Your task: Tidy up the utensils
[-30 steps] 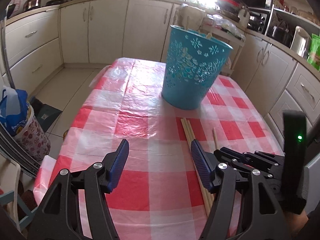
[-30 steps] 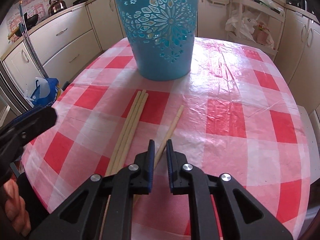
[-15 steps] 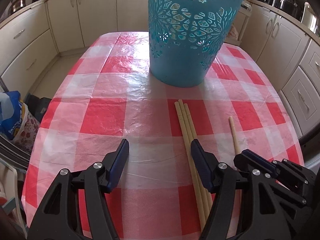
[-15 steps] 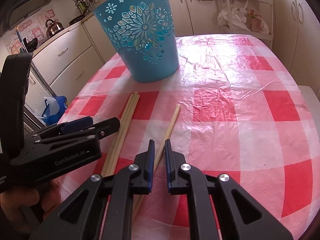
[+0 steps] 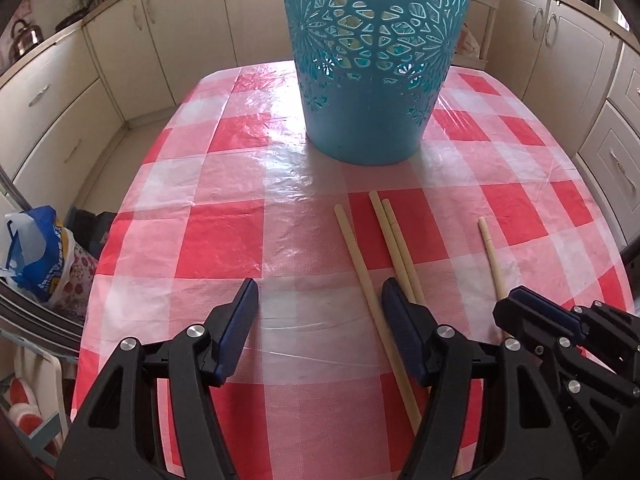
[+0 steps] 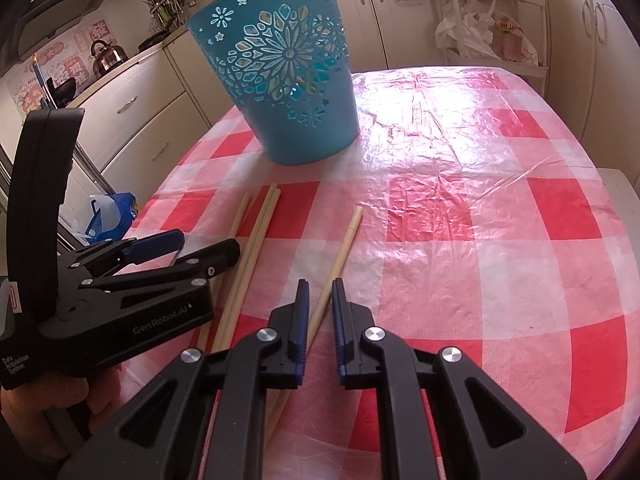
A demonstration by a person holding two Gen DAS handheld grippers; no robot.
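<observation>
Several pale wooden chopsticks lie on the red-and-white checked tablecloth in front of a turquoise cut-out basket. One chopstick lies apart from a touching pair; a single chopstick lies further right. My left gripper is open and empty, low over the cloth, its right finger over the pair. My right gripper has its jaws a narrow gap apart around the single chopstick. The basket stands behind.
Cream kitchen cabinets surround the table. A blue and white bag sits on the floor at the left. A rack with plastic bags stands behind the table. A kettle is on the counter.
My left gripper moved forward and lower toward the chopsticks; one chopstick now lies apart from the pair. My right gripper drew back slightly, and its jaws opened a little.
</observation>
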